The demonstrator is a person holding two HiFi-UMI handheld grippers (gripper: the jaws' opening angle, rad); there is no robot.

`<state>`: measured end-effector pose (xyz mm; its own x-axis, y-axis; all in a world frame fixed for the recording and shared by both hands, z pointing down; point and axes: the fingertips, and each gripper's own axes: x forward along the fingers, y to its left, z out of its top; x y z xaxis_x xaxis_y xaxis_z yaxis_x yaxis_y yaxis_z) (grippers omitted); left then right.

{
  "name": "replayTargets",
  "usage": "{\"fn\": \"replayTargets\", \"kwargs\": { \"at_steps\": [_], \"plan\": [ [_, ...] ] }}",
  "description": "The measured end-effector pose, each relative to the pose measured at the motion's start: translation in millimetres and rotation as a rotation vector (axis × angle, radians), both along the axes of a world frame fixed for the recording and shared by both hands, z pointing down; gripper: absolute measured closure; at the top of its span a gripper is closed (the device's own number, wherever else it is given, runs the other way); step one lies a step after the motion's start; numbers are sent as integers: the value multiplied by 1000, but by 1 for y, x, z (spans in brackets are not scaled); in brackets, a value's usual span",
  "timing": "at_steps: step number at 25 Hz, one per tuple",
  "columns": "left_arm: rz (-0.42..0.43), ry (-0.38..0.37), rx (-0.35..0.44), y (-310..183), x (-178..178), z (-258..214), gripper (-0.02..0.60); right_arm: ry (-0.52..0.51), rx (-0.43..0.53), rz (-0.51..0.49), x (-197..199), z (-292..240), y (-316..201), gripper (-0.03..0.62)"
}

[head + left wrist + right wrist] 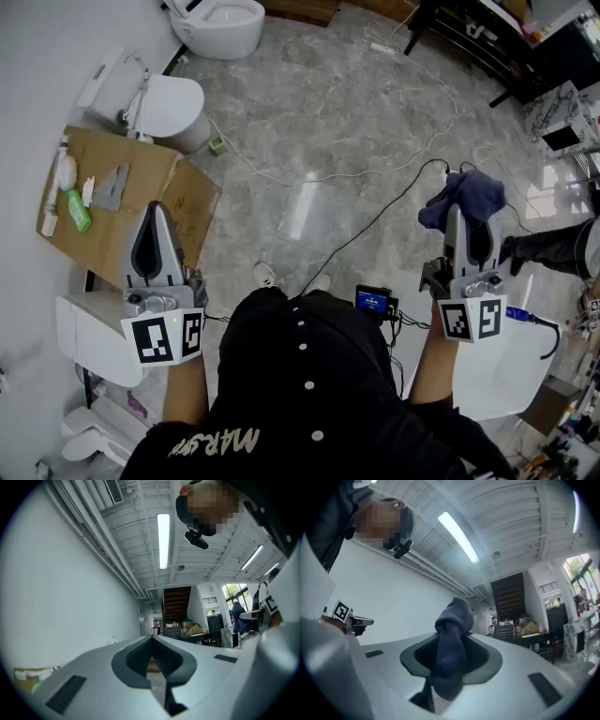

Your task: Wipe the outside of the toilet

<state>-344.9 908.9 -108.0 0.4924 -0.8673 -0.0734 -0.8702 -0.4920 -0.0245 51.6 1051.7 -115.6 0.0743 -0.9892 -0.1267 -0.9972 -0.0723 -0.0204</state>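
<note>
The right gripper [466, 217] is clenched on a dark blue cloth [451, 660] — the fabric bunches above the fingertips and hangs down between the pads. The left gripper [152, 638] has its jaws pressed together at the tips, with nothing between them. Both grippers are held above the floor in front of the person, touching nothing else. A toilet [167, 105] with its lid down stands on the grey marble floor [328, 112] by the wall, just beyond the far edge of a cardboard sheet [141, 178] — well apart from both grippers. A second toilet [223, 23], with its bowl open, stands at the floor's far edge.
</note>
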Motion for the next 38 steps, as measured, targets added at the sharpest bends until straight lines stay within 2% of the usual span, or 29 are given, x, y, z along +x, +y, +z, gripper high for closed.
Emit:
{"fn": "replayTargets", "kwargs": {
  "at_steps": [9,14,21,27,33,38],
  "plan": [
    [3,1,-3,0,-4,0,571,10,-3,4,-6,0,-1,464],
    [12,4,-8,-5,-11,2,572,67,-4,-1,-24,-4,-8,461],
    [34,10,-9,-16,-27,4,571,3,-10,11,-39,-1,-16,461],
    [63,18,-15,-26,-50,14,572,34,-12,38,-65,0,-19,461],
    [77,13,-24,-34,-68,19,571,15,-2,49,-81,-2,-18,459],
    [75,5,-24,-42,-66,20,571,24,-3,46,-81,0,-34,459]
  ]
}}
